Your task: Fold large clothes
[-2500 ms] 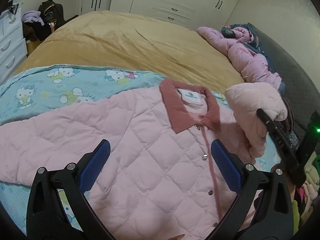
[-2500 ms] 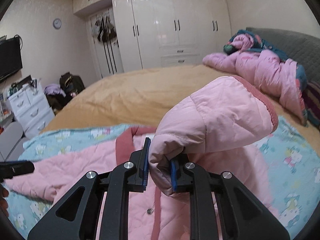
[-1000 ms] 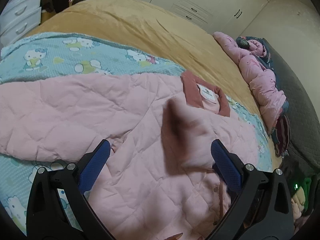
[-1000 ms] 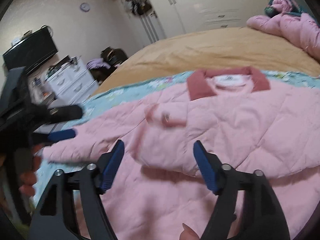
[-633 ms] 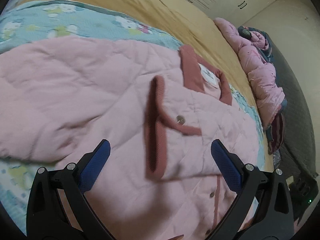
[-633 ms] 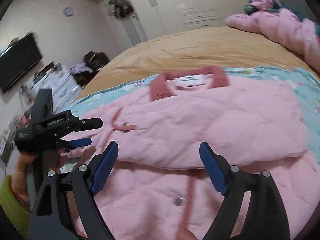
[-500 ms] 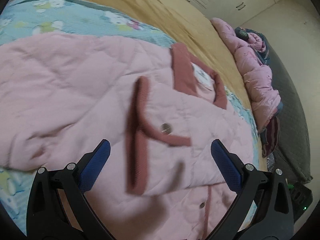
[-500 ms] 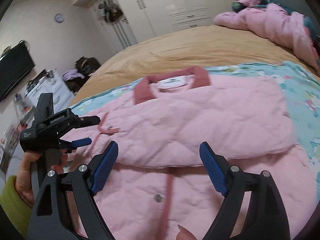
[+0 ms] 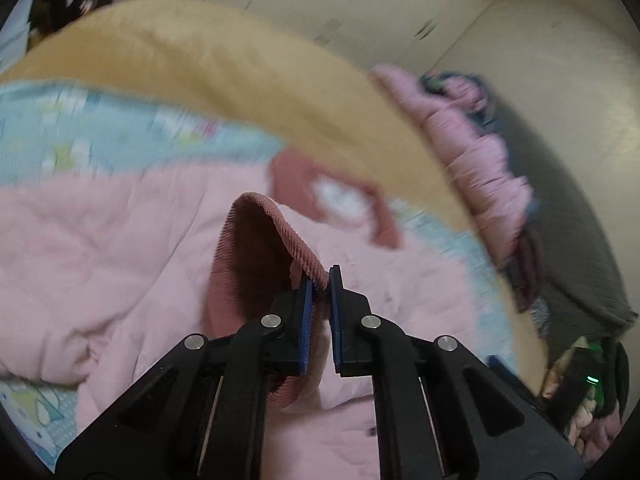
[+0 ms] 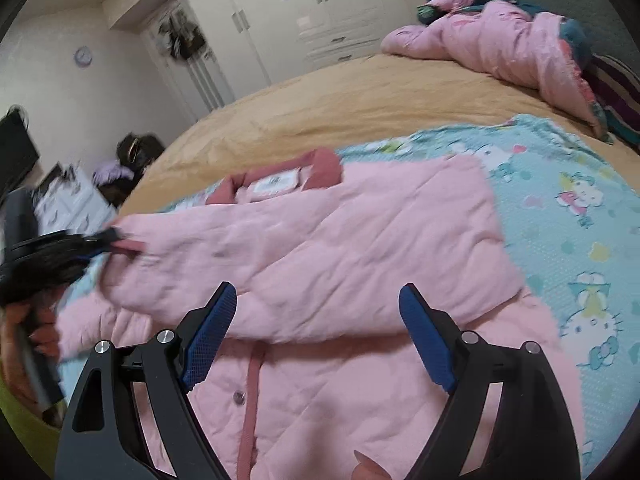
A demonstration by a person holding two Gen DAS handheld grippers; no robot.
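A pink quilted jacket (image 10: 360, 240) with a dusty-rose collar (image 10: 320, 168) lies front up on a light-blue cartoon-print sheet (image 10: 580, 220). One sleeve is folded across the chest. My left gripper (image 9: 318, 280) is shut on that sleeve's ribbed rose cuff (image 9: 280, 232) and holds it lifted above the jacket body (image 9: 100, 260). It also shows at the left of the right wrist view (image 10: 108, 240), holding the cuff. My right gripper (image 10: 316, 320) is open and empty above the lower front of the jacket.
The sheet lies on a bed with a mustard-yellow cover (image 10: 360, 96). A second pink padded coat (image 10: 500, 44) is heaped at the bed's far right by a grey headboard (image 9: 568, 220). White wardrobes (image 10: 320, 12) and a white drawer unit (image 10: 72, 196) stand beyond the bed.
My left gripper has shut on the sleeve cuff and lifted it. The right gripper let go of the sleeve earlier and stays open, drawn back over the jacket's lower front.
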